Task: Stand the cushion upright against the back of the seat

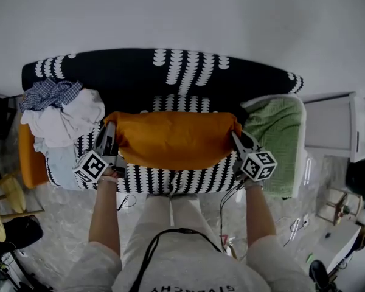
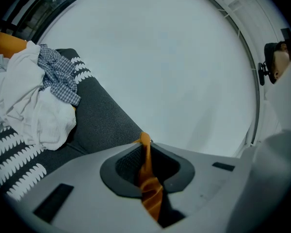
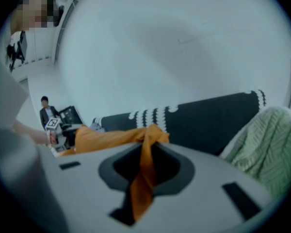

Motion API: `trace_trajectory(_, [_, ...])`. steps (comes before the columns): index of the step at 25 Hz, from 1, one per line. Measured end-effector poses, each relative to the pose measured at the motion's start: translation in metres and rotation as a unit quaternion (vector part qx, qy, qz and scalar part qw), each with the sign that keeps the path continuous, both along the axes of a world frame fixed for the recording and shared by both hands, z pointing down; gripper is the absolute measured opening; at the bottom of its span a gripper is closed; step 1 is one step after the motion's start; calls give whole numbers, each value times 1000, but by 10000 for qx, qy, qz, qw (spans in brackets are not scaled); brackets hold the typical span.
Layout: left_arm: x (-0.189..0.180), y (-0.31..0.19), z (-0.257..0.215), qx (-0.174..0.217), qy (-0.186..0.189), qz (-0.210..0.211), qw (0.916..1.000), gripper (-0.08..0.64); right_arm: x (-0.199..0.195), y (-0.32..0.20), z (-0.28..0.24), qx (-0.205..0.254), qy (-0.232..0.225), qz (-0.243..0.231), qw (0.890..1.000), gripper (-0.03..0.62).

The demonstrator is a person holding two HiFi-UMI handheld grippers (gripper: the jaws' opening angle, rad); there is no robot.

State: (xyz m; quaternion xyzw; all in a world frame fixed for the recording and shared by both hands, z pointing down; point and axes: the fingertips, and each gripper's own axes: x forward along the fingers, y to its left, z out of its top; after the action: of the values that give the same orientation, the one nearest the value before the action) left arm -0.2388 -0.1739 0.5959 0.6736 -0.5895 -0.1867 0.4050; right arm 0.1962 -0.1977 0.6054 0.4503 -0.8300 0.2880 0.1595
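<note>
Cushion [image 1: 173, 140], orange and long, lies crosswise in the middle of the head view, over the patterned seat [image 1: 170, 180] and just in front of the dark backrest [image 1: 140, 72]. Whether its underside rests on the seat or hangs clear cannot be told. The left gripper [image 1: 109, 137] is clamped on a thin fold of orange cover at the cushion's left end. The right gripper [image 1: 236, 135] is pinched the same way on the right end.

The main risk is probably the grip itself. Each gripper holds only a narrow strip of cover, not the filling, so a quick tilt or pull could drag the fabric out of one side. That end would then drop onto the seat.

Uneven motion of the two hands could twist the cushion, leaving it leaning crooked rather than flat against the backrest. If it is let go too steep or short of the backrest, it may flop forward.

A heap of clothes [image 1: 64, 117] sits just beside the left end and a green throw [image 1: 274, 126] beside the right. Either could snag and be pulled along.
</note>
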Motion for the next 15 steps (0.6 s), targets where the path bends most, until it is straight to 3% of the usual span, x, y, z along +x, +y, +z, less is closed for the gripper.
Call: trace_trajectory(15, [-10, -71, -24, 315, -171, -194, 9992, 61, -9, -66, -7, 159, -100, 94, 9998, 67])
